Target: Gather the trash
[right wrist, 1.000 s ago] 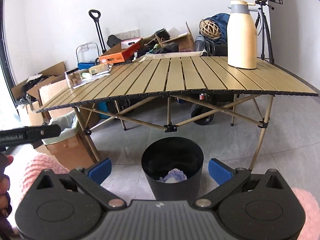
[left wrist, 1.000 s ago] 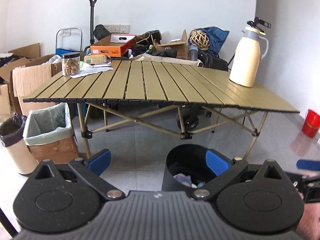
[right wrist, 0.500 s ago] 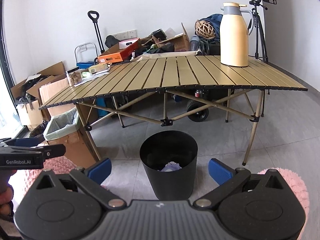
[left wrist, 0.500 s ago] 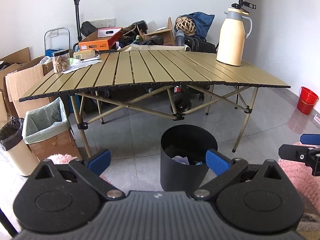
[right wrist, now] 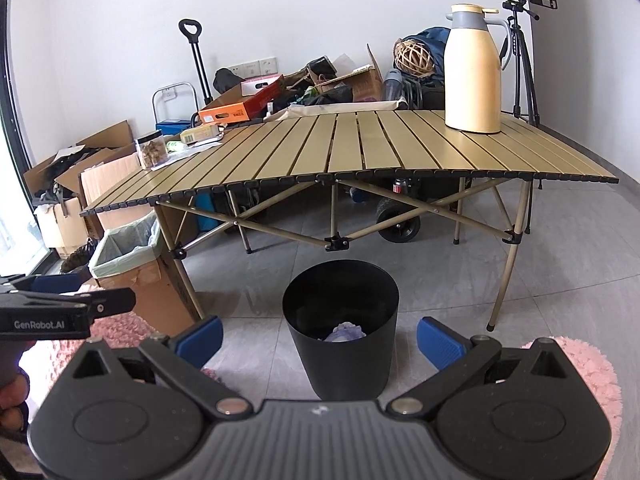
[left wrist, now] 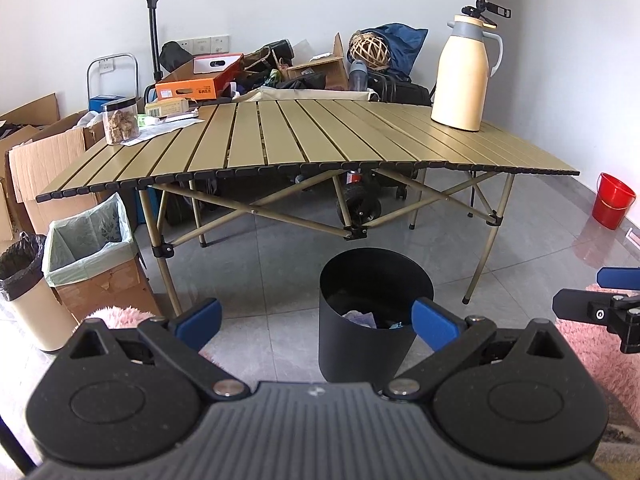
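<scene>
A black round trash bin [left wrist: 368,312] [right wrist: 341,320] stands on the grey tiled floor in front of the folding table. Crumpled pale trash [left wrist: 362,317] [right wrist: 345,331] lies inside it. My left gripper [left wrist: 316,316] is open with nothing between its blue pads, held back from the bin. My right gripper [right wrist: 319,338] is open too and empty, with the bin centred beyond it. The right gripper's black finger shows at the right edge of the left wrist view [left wrist: 596,308]. The left gripper shows at the left edge of the right wrist view [right wrist: 68,304].
The olive slatted table [left wrist: 304,144] carries a cream thermos [left wrist: 464,76], a snack jar [left wrist: 119,120] and papers. A lined cardboard box bin [left wrist: 92,256] and a beige bin [left wrist: 22,284] stand at left. A red bucket [left wrist: 614,200], pink rugs [right wrist: 580,368] and clutter along the wall.
Both grippers have drawn back and up from the black bin, so it now stands farther off and more of the floor shows. Both stay open and empty.
</scene>
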Available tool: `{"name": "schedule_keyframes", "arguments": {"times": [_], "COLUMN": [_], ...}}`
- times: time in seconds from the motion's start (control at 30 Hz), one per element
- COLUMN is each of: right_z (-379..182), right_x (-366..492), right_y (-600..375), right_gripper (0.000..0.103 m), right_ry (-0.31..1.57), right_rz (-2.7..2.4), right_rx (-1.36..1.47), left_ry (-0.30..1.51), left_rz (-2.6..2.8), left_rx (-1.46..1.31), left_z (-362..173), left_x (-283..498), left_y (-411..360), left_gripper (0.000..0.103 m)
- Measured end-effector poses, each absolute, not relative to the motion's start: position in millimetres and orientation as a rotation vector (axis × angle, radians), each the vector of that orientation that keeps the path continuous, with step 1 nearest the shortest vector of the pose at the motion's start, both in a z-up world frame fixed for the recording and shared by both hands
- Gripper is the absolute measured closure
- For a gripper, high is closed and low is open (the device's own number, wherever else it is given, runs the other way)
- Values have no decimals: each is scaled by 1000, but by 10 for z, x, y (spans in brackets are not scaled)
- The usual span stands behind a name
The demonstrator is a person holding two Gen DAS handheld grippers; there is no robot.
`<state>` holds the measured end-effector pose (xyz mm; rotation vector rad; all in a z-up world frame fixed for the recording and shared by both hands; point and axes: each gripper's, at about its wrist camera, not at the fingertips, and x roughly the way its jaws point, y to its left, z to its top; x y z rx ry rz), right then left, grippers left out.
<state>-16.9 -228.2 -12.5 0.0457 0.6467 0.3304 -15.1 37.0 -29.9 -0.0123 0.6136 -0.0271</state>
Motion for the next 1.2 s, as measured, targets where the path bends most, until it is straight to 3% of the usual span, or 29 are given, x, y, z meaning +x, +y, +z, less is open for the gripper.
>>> {"name": "schedule_keyframes", "arguments": {"times": [1.2], "right_z": [-88], "right_x": [-177], "right_y": [-2263], "right_gripper": [0], "right_ry": [642], "right_rz": [330], "right_rx": [39], "left_ry": [582], "left_rz": [-65], "left_rx": [-26], "left_z": [-250], "left_x": [-160], "left_y": [337], "left_gripper": [0]}}
